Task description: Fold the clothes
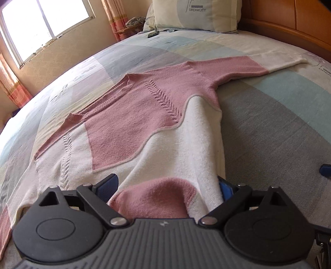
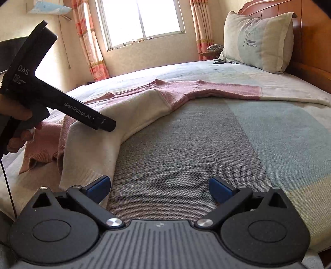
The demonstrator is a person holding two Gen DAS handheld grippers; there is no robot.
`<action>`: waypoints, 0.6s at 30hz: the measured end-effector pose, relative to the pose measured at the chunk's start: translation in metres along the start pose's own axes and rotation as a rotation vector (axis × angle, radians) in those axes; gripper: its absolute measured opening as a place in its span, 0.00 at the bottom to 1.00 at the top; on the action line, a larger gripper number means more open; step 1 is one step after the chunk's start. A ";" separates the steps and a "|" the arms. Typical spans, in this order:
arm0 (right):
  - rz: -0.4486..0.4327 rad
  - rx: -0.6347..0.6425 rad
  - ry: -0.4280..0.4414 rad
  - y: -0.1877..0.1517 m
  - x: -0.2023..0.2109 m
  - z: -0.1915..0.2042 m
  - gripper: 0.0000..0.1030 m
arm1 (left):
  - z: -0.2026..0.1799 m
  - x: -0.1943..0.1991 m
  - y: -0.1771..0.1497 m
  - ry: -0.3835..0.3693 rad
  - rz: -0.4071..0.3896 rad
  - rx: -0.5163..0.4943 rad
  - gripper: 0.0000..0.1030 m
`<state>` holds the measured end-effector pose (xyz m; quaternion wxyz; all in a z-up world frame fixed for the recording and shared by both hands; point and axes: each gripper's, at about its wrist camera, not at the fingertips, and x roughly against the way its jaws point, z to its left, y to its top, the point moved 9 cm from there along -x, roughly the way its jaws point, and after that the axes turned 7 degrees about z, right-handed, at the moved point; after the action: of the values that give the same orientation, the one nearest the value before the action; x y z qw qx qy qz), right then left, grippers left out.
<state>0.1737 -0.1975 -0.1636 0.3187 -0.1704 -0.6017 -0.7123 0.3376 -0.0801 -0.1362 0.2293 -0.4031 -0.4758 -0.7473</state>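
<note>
Pink-and-cream sweater (image 1: 132,124) lies flat on the bed (image 1: 269,128), one sleeve (image 1: 238,66) stretched far right toward the pillow (image 1: 196,14). Left gripper (image 1: 167,186): fingers wide apart, near hem bunched between them; whether they grip it, cannot tell. Right gripper (image 2: 160,186): fingers apart over bare cover, left pad (image 2: 99,185) just beside the hem.

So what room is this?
A bedroom, most likely. There's a big bed with a pillow against a wooden headboard, and a sweater spread out on it for folding.
</note>
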 end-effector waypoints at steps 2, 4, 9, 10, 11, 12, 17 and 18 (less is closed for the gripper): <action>-0.001 0.002 -0.005 0.000 -0.001 0.000 1.00 | 0.015 -0.009 -0.009 -0.051 0.007 0.081 0.93; -0.001 0.017 -0.021 -0.001 -0.001 0.003 1.00 | 0.025 -0.017 -0.016 -0.110 -0.003 0.137 0.94; 0.005 0.052 -0.051 -0.001 -0.006 0.006 1.00 | 0.038 -0.024 -0.025 -0.176 -0.075 0.154 0.99; 0.005 0.054 -0.053 -0.001 -0.006 0.006 1.00 | 0.041 -0.024 -0.026 -0.198 -0.086 0.162 0.99; 0.006 0.056 -0.055 -0.001 -0.007 0.006 1.00 | 0.042 -0.025 -0.027 -0.214 -0.097 0.164 0.99; 0.011 0.063 -0.060 -0.001 -0.008 0.006 1.00 | 0.043 -0.025 -0.028 -0.226 -0.109 0.163 0.99; 0.070 0.095 -0.080 0.003 -0.012 0.008 1.00 | 0.045 -0.025 -0.033 -0.287 -0.169 0.155 0.99; 0.096 0.090 -0.076 0.006 -0.012 0.008 1.00 | 0.046 -0.025 -0.034 -0.299 -0.182 0.153 0.99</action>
<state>0.1852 -0.1870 -0.1647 0.3367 -0.2115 -0.6358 -0.6616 0.3449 -0.0250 -0.1641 0.1177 -0.4465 -0.5946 -0.6582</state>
